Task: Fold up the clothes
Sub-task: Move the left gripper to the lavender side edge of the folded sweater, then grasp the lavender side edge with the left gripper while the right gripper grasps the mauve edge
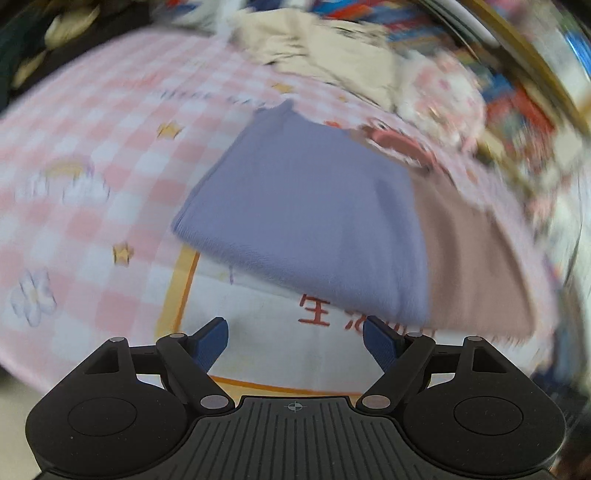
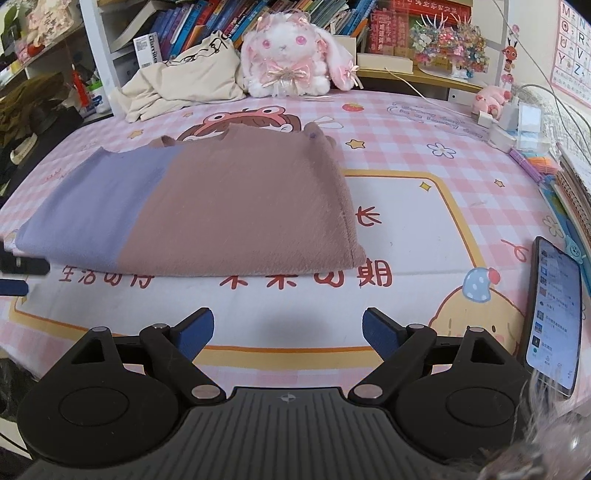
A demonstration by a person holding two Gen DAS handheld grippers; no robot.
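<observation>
A folded garment lies flat on the pink checked bedsheet [image 2: 406,122]. Its left part is lavender [image 2: 92,206] and its right part is dusty pink-brown [image 2: 243,206]. In the blurred left wrist view the lavender part [image 1: 306,214] fills the middle, with the pink-brown part [image 1: 472,258] to its right. My left gripper [image 1: 295,339] is open and empty, just short of the garment's near edge. My right gripper [image 2: 288,330] is open and empty, a short way in front of the garment. The left gripper's fingertip [image 2: 13,288] shows at the far left of the right wrist view.
A phone [image 2: 554,317] with its screen lit lies on the bed at the right. A plush rabbit [image 2: 291,59] and a beige cloth bag [image 2: 184,77] sit at the back before a bookshelf [image 2: 207,18]. Notebooks and pens [image 2: 554,177] lie along the right edge.
</observation>
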